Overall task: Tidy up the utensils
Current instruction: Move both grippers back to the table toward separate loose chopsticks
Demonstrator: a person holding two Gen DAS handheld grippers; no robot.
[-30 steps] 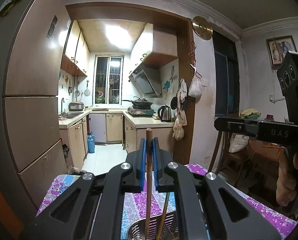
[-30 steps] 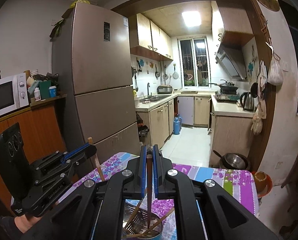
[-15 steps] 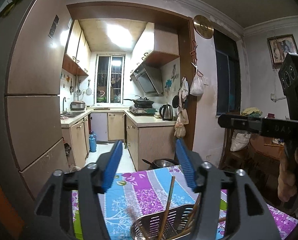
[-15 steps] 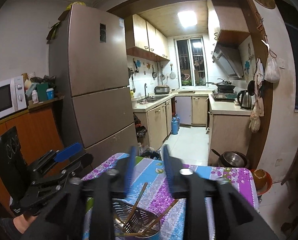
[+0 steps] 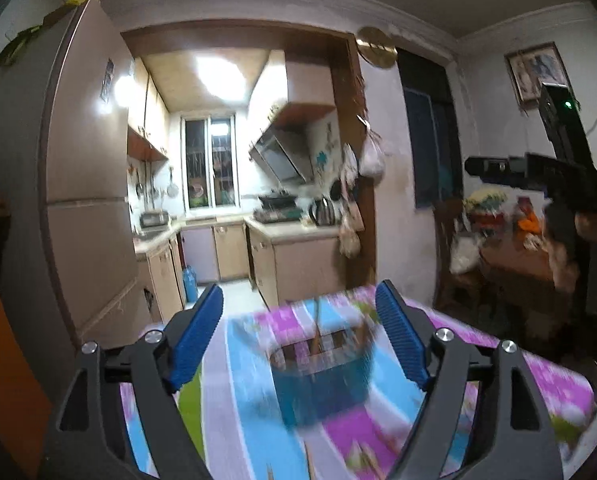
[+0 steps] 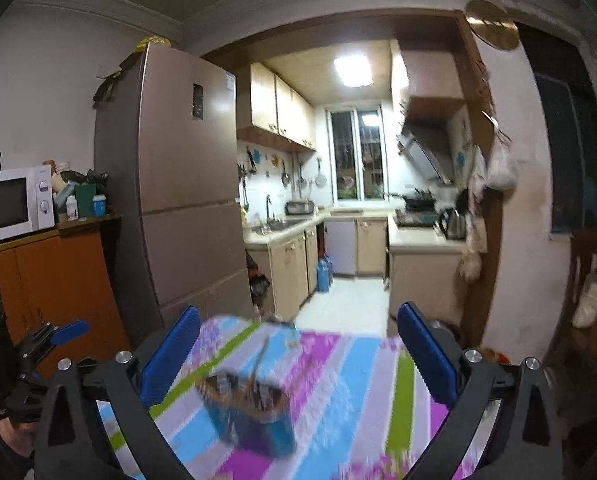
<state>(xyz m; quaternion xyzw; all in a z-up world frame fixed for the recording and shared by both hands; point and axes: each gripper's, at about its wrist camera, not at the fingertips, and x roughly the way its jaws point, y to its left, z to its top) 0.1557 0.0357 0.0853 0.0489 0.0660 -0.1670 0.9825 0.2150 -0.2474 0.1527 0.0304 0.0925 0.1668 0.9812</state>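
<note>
Blue ribbed pads line both grippers, and both pairs stand wide apart. In the left wrist view the left gripper (image 5: 298, 332) fills the lower half of the frame, its jaws opening with nothing pinched; between the two pads, farther off on the table, sits the utensil holder (image 5: 322, 376), a blurred blue container with a metal mesh insert. Thin wooden chopsticks (image 5: 317, 328) stick up out of it, leaning slightly; how many there are cannot be told through the blur. The holder stands on a tablecloth (image 5: 242, 400) striped in purple, pale blue, white and green with a floral print.

In the right wrist view the right gripper (image 6: 298, 356) is likewise spread, jaws opening and empty. The same holder (image 6: 250, 412) shows low in the frame, left of centre, closer to the left pad than to the right one, clear of both.

Each gripper appears in the other's view: the right one at the right edge of the left wrist view (image 5: 538, 172), held by a hand (image 5: 590, 236); the left one at the lower left edge of the right wrist view (image 6: 50, 340).

Behind the table stand a tall fridge (image 6: 178, 184), a white microwave (image 6: 14, 204) on an orange cabinet at the left, and a lit kitchen through a doorway.
</note>
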